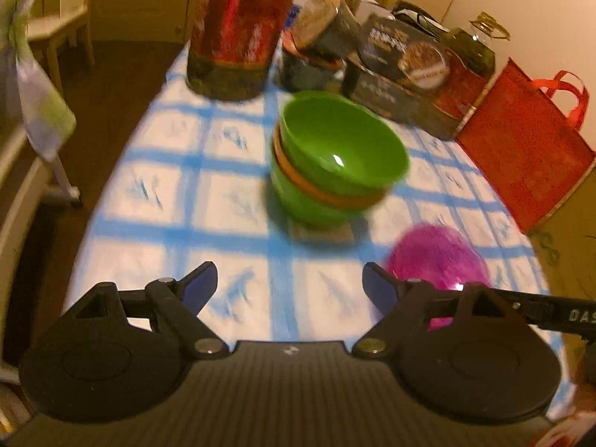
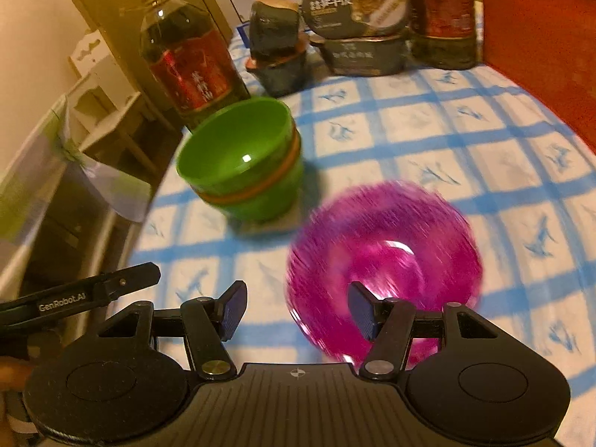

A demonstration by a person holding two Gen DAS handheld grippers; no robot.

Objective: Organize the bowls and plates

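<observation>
A stack of bowls, green ones with an orange one between them (image 1: pixel 335 160), stands on the blue-checked tablecloth (image 1: pixel 167 193); it also shows in the right wrist view (image 2: pixel 246 164). A purple translucent plate (image 2: pixel 383 260) lies on the cloth to its right, and shows in the left wrist view (image 1: pixel 436 257). My left gripper (image 1: pixel 288 287) is open and empty, short of the bowls. My right gripper (image 2: pixel 298 309) is open, its right finger over the plate's near part, its left finger outside the rim.
A large dark bottle with a red label (image 1: pixel 238 29) stands behind the bowls. Dark food boxes (image 2: pixel 357 26) and a jar (image 2: pixel 443 15) stand at the back. A red bag (image 1: pixel 521 141) stands at the right. The table's left edge drops to chairs (image 1: pixel 56 37).
</observation>
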